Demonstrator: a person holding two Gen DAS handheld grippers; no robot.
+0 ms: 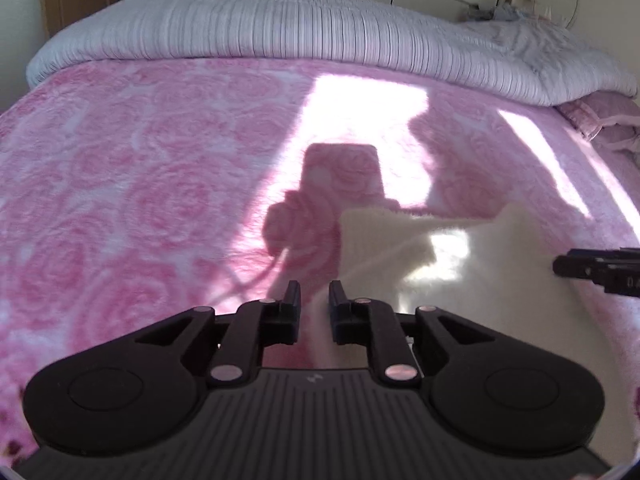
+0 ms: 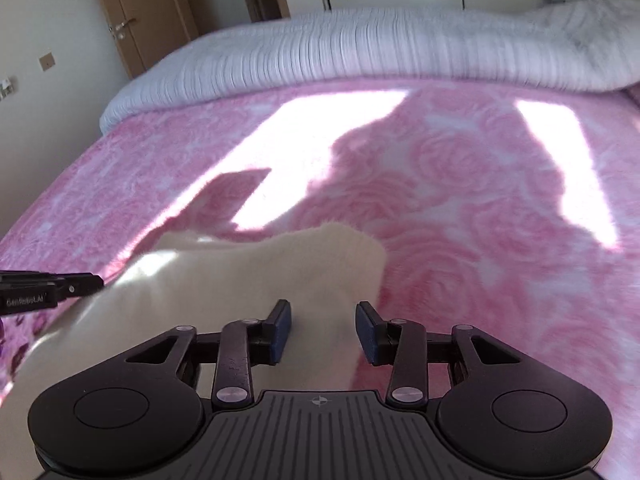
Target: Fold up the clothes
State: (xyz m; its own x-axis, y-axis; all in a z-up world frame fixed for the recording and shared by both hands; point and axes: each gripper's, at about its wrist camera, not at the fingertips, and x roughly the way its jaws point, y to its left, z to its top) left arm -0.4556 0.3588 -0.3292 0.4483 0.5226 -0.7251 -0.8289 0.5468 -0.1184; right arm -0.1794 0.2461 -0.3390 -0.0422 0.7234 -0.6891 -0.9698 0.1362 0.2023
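We see the cream garment (image 2: 248,280) on the pink bed (image 2: 460,208), directly under and ahead of our right gripper (image 2: 323,330), whose jaws stand apart over its right edge. Our left gripper (image 1: 314,308) (jaws a little apart, holding nothing) has the cloth to its right. The right one is nearer. The garment's near part is cut off, so its long axis and its folds we cannot tell.

Cream fleece garment (image 2: 240,280): one item, fuzzy pile, off-white, partly sunlit. Lies flat on the bed with an uneven far edge and two raised corners. Position: 4 o'clock in left wrist view (image 1: 460,280); 8 o'clock in right wrist view.
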